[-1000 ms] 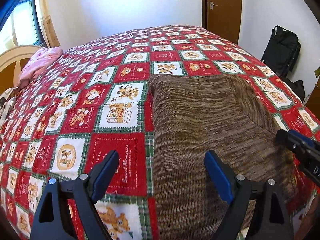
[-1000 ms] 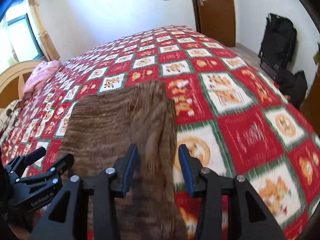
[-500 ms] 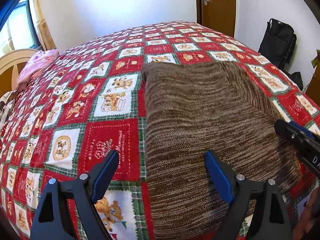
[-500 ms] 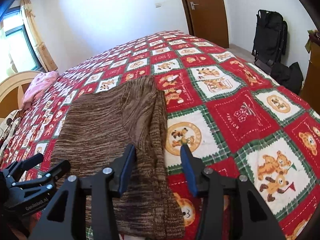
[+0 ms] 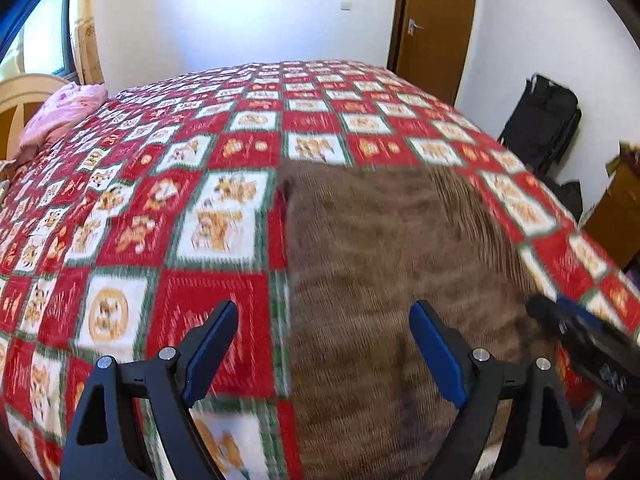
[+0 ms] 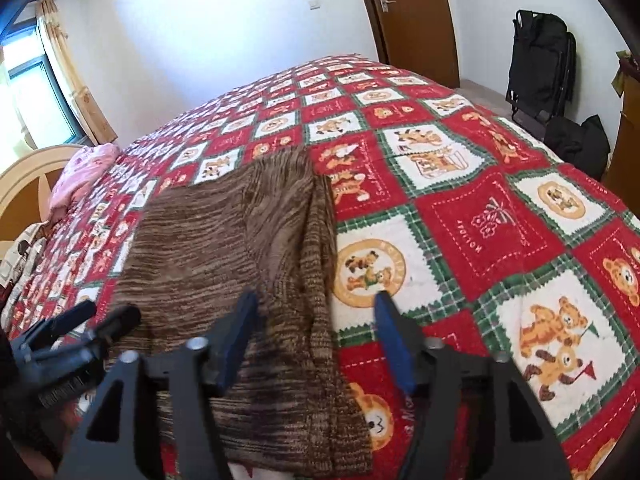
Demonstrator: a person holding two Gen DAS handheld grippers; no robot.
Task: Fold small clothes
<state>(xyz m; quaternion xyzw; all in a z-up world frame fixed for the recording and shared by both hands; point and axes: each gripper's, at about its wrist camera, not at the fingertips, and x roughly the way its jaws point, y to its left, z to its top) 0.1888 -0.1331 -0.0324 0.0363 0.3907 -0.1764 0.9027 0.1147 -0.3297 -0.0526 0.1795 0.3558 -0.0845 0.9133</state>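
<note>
The bed fills most of what I see, covered by a red, white and green patchwork quilt [image 6: 496, 216] printed with teddy bears. On it lies the brown knitted sweater [image 6: 224, 248], spread flat over the near part of the quilt, with one long panel folded lengthwise along its right edge so a thicker strip runs toward me. In my left view the sweater [image 5: 392, 248] is blurred but reaches from mid-bed down to the bottom of the frame.

Beyond the bed stand a white wall and a brown wooden door [image 6: 408, 16]. A black bag [image 6: 540, 56] leans against the wall to the right, with another dark bundle on the floor below it. At the far left, a pink bundle of cloth [image 6: 86, 168] sits by the pale wooden headboard [image 6: 24, 176].

My right claw [image 6: 316, 312] hovers above the sweater's folded right edge, its jaws opening; the cloth lies below the gap, and the blue pads press on nothing. My left claw [image 5: 324, 328] stands wide above the sweater's left edge, one finger over the quilt, the other over the knit, gripping nothing. Each claw shows at the edge of the other's view.
</note>
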